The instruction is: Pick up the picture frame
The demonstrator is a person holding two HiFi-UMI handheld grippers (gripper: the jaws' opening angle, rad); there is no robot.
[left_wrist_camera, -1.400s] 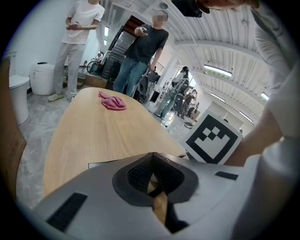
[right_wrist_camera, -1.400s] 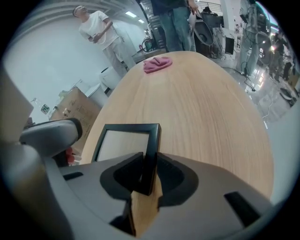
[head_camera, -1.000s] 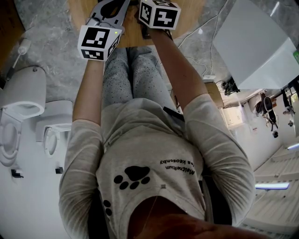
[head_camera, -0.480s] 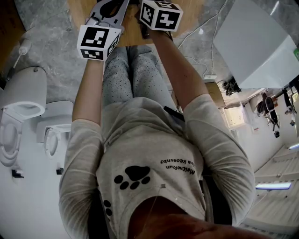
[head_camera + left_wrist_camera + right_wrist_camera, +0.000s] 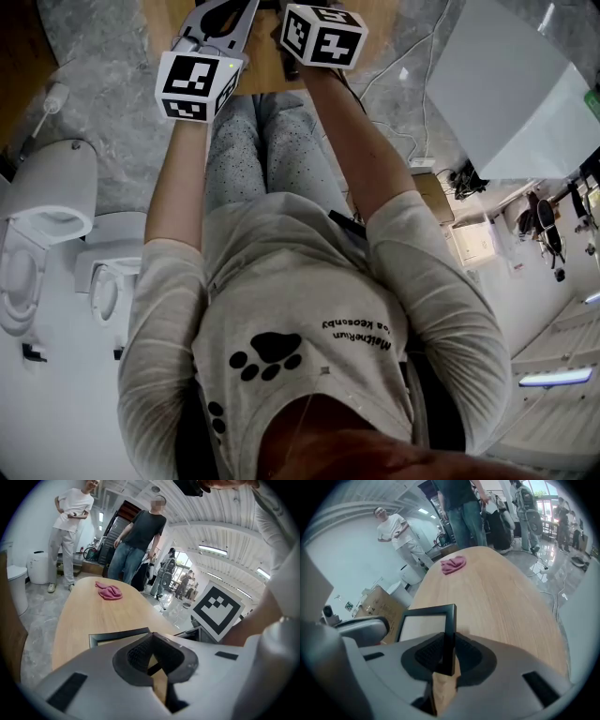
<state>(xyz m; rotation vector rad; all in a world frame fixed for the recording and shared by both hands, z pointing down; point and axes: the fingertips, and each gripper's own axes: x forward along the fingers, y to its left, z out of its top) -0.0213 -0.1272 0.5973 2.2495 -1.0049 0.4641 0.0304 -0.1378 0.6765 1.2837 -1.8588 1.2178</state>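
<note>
The picture frame (image 5: 425, 623) has a black rim and a pale inside. My right gripper (image 5: 448, 652) is shut on its right bar, which stands upright between the pads with its far end raised off the wooden table (image 5: 501, 597). In the left gripper view the frame's far edge (image 5: 117, 636) runs right up to my left gripper (image 5: 150, 634), whose tips meet with no bar between them. Whether they touch the frame is hidden. In the head view only the left gripper's marker cube (image 5: 197, 84) and the right gripper's marker cube (image 5: 323, 36) show, above the table edge.
A pink cloth (image 5: 453, 565) lies at the table's far end. People stand beyond it (image 5: 143, 536). A cardboard box (image 5: 379, 606) and a white bin (image 5: 37, 566) stand on the floor to the left. Two toilets (image 5: 47, 197) and a white panel (image 5: 511, 89) flank the person.
The right gripper's marker cube has crept slightly toward the top of the head view. The left cube has stayed where it was.
</note>
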